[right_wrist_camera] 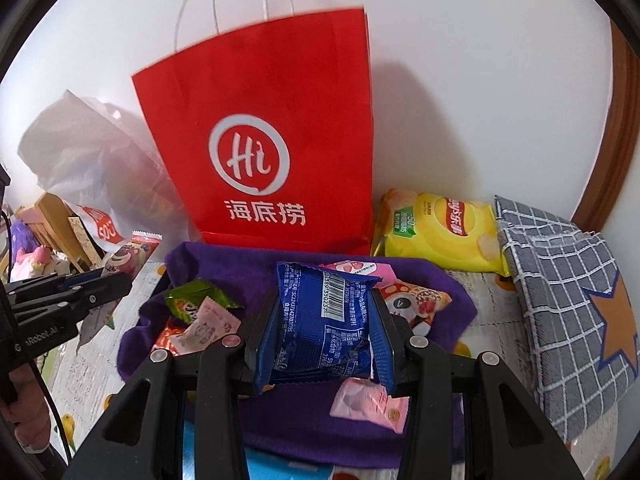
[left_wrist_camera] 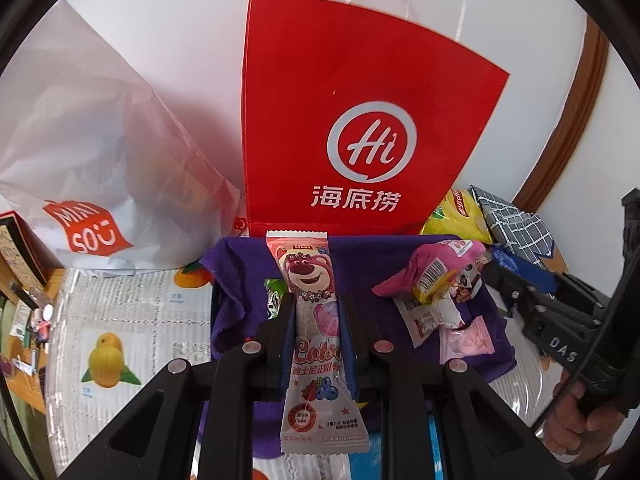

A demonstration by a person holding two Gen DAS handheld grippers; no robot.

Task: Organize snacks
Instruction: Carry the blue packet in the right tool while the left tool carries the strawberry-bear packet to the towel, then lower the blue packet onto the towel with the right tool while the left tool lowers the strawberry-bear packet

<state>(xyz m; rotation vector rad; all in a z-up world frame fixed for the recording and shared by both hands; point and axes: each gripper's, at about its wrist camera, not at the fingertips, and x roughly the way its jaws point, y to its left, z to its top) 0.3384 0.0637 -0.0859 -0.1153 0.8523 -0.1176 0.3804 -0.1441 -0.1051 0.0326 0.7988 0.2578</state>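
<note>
One red paper bag [right_wrist_camera: 264, 128], one white plastic bag [left_wrist_camera: 92, 152], one yellow chip bag [right_wrist_camera: 444, 228].

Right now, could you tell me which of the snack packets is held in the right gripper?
The blue packet, barcode facing up, clamped in the right gripper; the left gripper holds the pink Lotso bar.

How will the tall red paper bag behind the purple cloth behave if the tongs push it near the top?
The red paper bag would probably tip easily: it stands tall and upright on a narrow base. It looks light, thin paper with thin string handles; what is inside cannot be seen. Its flat sides seem fairly stiff, yet a push may crease them. The wall close behind may stop it.
</note>
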